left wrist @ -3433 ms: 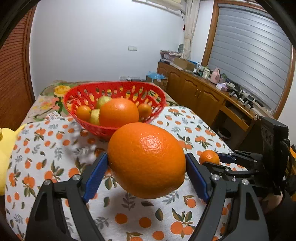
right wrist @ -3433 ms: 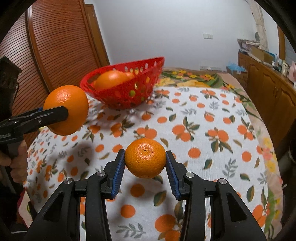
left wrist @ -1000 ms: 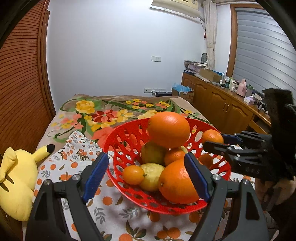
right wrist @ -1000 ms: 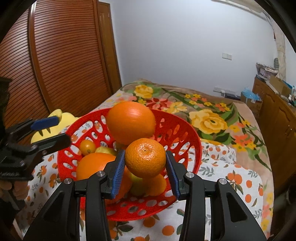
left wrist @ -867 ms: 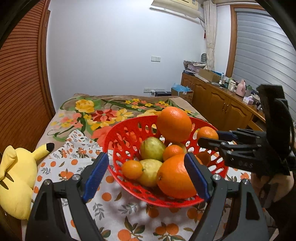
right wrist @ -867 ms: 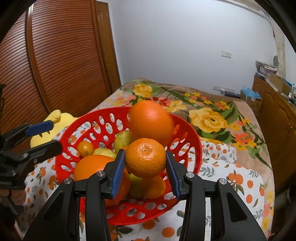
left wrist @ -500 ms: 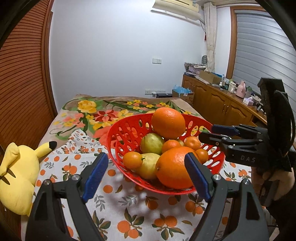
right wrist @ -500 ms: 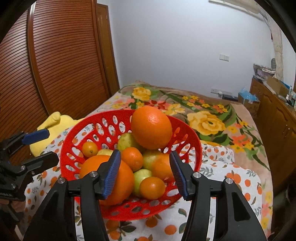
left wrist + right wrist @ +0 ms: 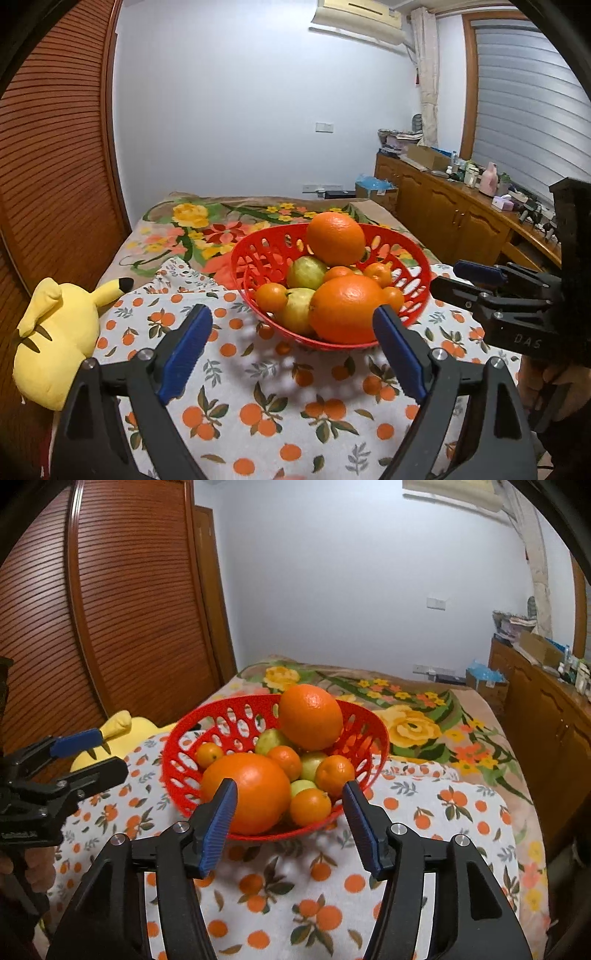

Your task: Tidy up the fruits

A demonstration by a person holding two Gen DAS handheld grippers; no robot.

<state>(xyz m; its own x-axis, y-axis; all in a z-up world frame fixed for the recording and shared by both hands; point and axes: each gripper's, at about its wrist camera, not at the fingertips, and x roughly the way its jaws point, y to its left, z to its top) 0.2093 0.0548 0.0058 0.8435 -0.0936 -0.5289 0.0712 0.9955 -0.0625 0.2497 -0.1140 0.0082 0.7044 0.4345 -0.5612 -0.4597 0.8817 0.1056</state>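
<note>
- A bedroom: a white cloth printed with oranges covers the surface, slatted wooden doors on the left.
- Far left, a soft yellow plush toy lies beside the cloth.
- The left gripper is empty, blue ribbed pads wide and still opening.
- Straight ahead of both tools, the red perforated plastic basket holds dimpled round oranges and smooth green-yellow fruit; no fruit visible outside it.
- The right gripper, about as near, is empty too, jaws opening.

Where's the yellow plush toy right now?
In the left wrist view the plush toy lies at the left edge of the bed, left of the red basket, partly on the orange-print cloth.
</note>
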